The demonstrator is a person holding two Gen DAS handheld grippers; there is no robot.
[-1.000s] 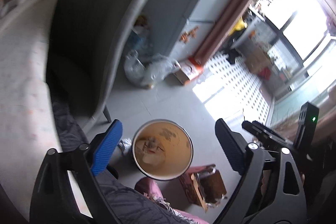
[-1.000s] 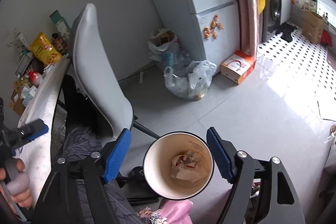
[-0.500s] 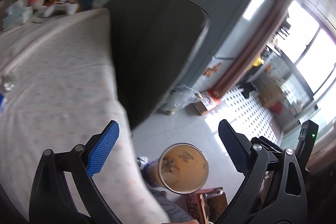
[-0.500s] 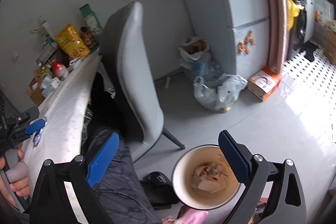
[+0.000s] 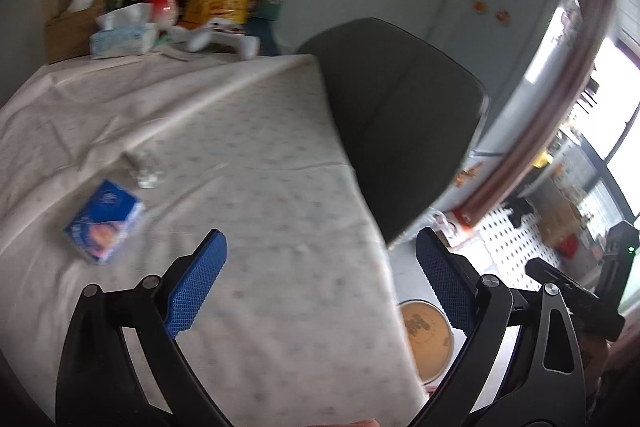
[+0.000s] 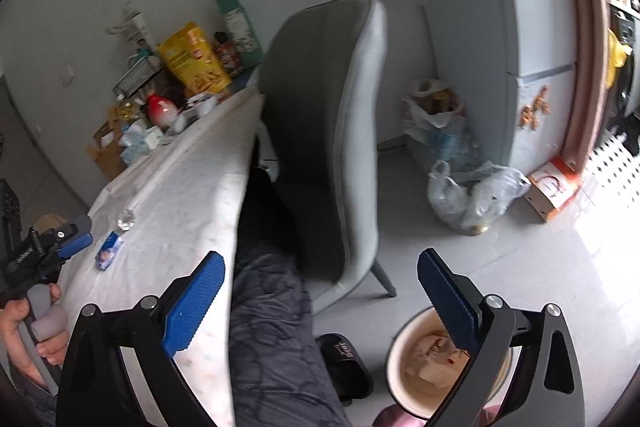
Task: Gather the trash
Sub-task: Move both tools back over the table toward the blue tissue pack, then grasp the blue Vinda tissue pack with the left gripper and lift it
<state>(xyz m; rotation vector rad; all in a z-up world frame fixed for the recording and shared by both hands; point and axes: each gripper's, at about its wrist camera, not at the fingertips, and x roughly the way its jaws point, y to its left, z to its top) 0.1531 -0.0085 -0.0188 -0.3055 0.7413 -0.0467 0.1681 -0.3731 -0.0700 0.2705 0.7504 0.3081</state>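
I'm looking along my left gripper (image 5: 322, 283): black angular arms, silver round screws at the joints, blue cross-hatched pads (image 5: 198, 283) on the fingers. My right gripper (image 6: 320, 301) is showing the same build. My left hand (image 6: 28, 337) is showing bare skin around a grey handle.
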